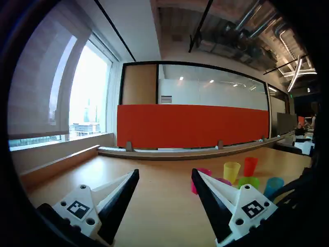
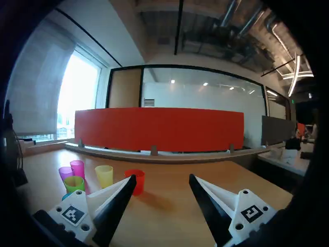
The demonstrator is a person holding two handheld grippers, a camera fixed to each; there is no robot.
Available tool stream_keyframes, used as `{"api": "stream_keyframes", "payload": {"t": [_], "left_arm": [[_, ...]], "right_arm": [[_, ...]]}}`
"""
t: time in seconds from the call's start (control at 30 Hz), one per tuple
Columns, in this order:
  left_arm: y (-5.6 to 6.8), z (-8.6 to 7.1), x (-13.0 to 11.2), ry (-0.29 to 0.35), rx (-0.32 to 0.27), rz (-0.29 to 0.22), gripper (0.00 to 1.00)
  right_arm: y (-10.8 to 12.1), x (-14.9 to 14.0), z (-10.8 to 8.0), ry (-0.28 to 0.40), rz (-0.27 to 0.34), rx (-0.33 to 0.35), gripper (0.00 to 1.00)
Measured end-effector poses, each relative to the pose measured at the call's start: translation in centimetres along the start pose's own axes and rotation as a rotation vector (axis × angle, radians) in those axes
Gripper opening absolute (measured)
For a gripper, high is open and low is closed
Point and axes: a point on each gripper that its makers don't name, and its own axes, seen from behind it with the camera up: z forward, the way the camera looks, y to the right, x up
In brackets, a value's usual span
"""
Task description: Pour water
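Left gripper [image 1: 164, 171] stands wide open and empty over the table [image 1: 164, 214], coloured cups [image 1: 231, 171] clustered just ahead to its right; right gripper [image 2: 162, 176], equally wide and empty, has them ahead-left.

wooden table [image 1: 164, 206] | orange divider [image 1: 193, 125] at its far edge | window [image 1: 88, 94] | ceiling pipes [image 1: 246, 20]

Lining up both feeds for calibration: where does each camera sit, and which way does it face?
Left gripper view: rides the left gripper, facing across the desk to the red partition; its open fingers show, cups to the right.
Right gripper view: rides the right gripper, facing the same way; its open fingers show, cups to the left.
Shared: desk, partition, cups, window.
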Motion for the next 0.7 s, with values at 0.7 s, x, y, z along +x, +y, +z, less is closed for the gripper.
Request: {"api": "stream_keyframes", "payload": {"t": [0.7], "left_arm": [[6.2, -0.4, 0.5, -0.114, -0.272, 0.104, 0.94]], "right_arm": [[-3.6, -0.7, -1.1, -0.107, -0.099, 0.208, 1.00]]}}
